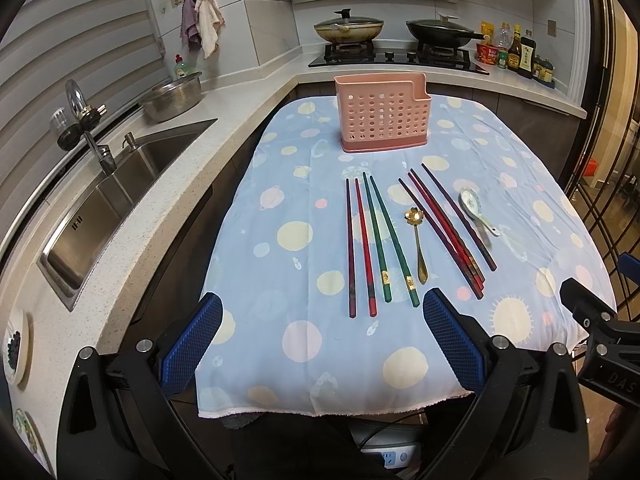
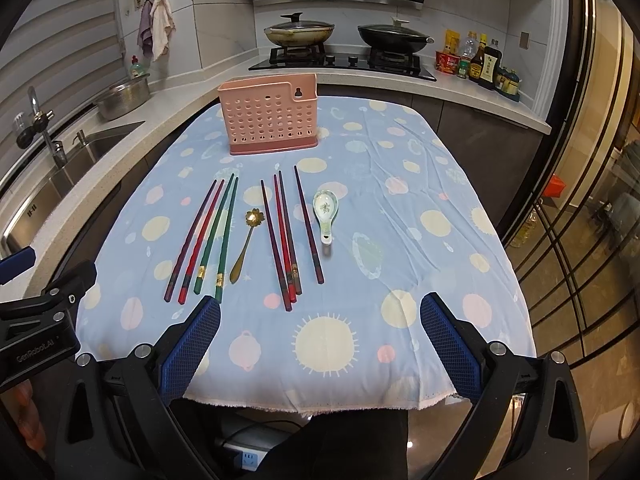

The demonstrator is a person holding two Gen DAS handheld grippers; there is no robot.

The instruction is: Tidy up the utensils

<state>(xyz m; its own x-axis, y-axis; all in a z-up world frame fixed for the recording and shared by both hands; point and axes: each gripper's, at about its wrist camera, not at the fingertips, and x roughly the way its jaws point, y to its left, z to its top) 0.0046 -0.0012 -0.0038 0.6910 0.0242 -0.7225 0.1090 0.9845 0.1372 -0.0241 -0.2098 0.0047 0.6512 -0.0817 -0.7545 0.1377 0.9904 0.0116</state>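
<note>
1. Blue-padded fingers point(image 1: 452, 340) of the left gripper point(image 1: 320, 340) frame the near edge of the desk point(image 1: 256, 360); they are spread wide with nothing between them.
2. Likewise the right gripper point(image 2: 320, 340) hangs over the near desk edge, its fingers point(image 2: 192, 340) parted and empty.
3. Covering the desk is a light blue tablecloth point(image 2: 400, 200) printed with planets and suns.
4. Just beyond the left gripper lie four chopsticks point(image 1: 376, 240) side by side: a dark purple one, a red one and two green ones, thick ends toward the camera.
5. Right of them rests a gold spoon point(image 1: 418, 244) with a flower-shaped bowl, its handle pointing near.
6. Further right lies a second group of chopsticks point(image 1: 444, 232), red and dark purple; three touch at their near ends and one lies slightly apart.
7. Beside that group sits a white ceramic soup spoon point(image 2: 326, 212) with a floral pattern, bowl facing up.
8. At the far end of the cloth stands a pink perforated utensil holder point(image 1: 382, 114), upright and well apart from the utensils.
9. To the left, a steel sink point(image 1: 108, 208) is set into the countertop.
</note>
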